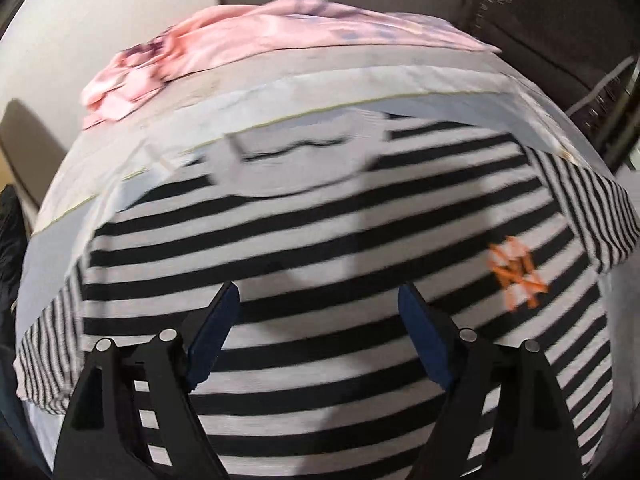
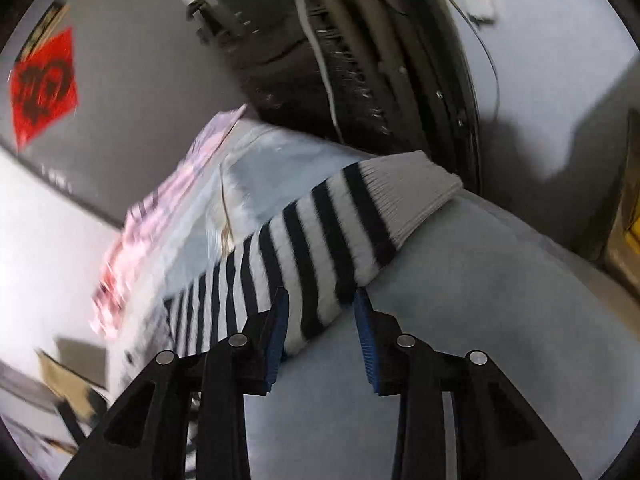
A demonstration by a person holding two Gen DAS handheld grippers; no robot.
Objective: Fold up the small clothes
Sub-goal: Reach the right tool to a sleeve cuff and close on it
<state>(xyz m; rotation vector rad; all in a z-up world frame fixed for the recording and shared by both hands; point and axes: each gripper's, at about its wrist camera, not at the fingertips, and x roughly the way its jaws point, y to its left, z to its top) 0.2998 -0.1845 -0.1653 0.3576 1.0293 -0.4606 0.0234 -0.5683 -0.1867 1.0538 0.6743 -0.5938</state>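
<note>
The black-and-white striped knit top with an orange logo (image 1: 320, 248) lies spread front-up on the pale grey cloth-covered table (image 2: 460, 280), its body filling the left wrist view, both sleeves out to the sides.

The left gripper (image 1: 320, 312) hovers over the chest, fingers spread wide, nothing between them. The right gripper (image 2: 322, 320) sits at the long striped sleeve with the grey ribbed cuff (image 2: 340, 240); its fingers are apart and straddle the sleeve's edge, not yet pinching. Whether the blue pads (image 2: 276, 340) touch the fabric cannot be told through the blur.

Judged step: take the sleeve and fold it in across the body. To do it well, the right gripper should close on both layers near the sleeve edge, lift only slightly, and carry the cuff inward so the stripes stay parallel. The left gripper should press down near the shoulder line to pin the body and give a clean crease. Risk: dragging the whole top or the cloth beneath.

Count: one striped top, two sleeves, one logo, one crumpled pink printed garment (image 1: 240, 40) at the far edge, two grippers, one red paper square with a black character (image 2: 44, 84) on the wall.
</note>
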